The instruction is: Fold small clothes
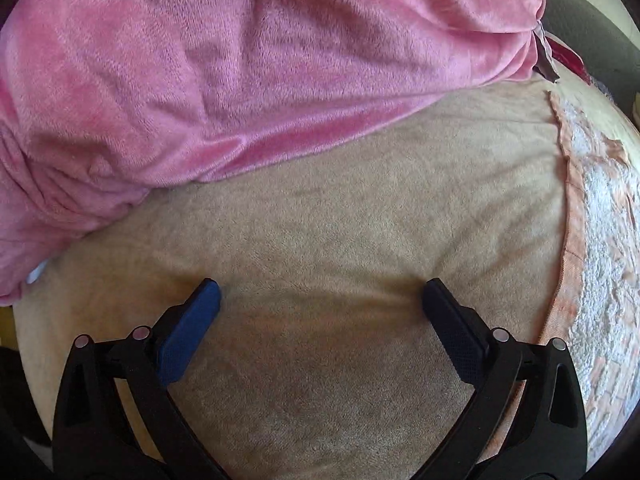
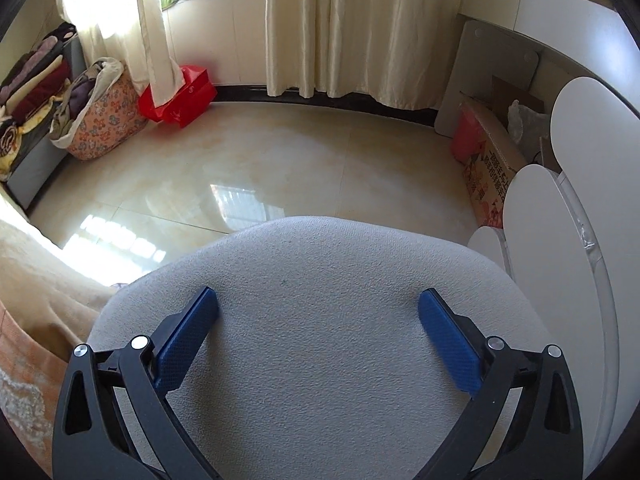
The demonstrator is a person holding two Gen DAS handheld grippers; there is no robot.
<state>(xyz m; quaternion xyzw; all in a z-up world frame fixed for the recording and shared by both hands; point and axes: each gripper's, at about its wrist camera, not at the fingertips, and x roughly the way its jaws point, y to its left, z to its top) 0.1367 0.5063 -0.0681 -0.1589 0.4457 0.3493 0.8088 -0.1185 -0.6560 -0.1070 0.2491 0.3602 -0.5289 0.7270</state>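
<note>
Both wide apart: left gripper (image 1: 321, 294) over tan blanket (image 1: 340, 216), right gripper (image 2: 319, 303) over grey cushion (image 2: 320, 264).

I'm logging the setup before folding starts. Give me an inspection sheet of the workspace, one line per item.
Surface: tan plush blanket, bare under the left gripper.
Job's things: pink fleece garment bunched at the blanket's far side, unfolded.
Clutter: orange-and-white towel at the blanket's edge.
Grippers: left gripper open, empty; right gripper open, empty, over a grey chair seat.
Cables: nothing seen.
Surroundings: tiled floor, cream curtains, red bag, cardboard box.
</note>
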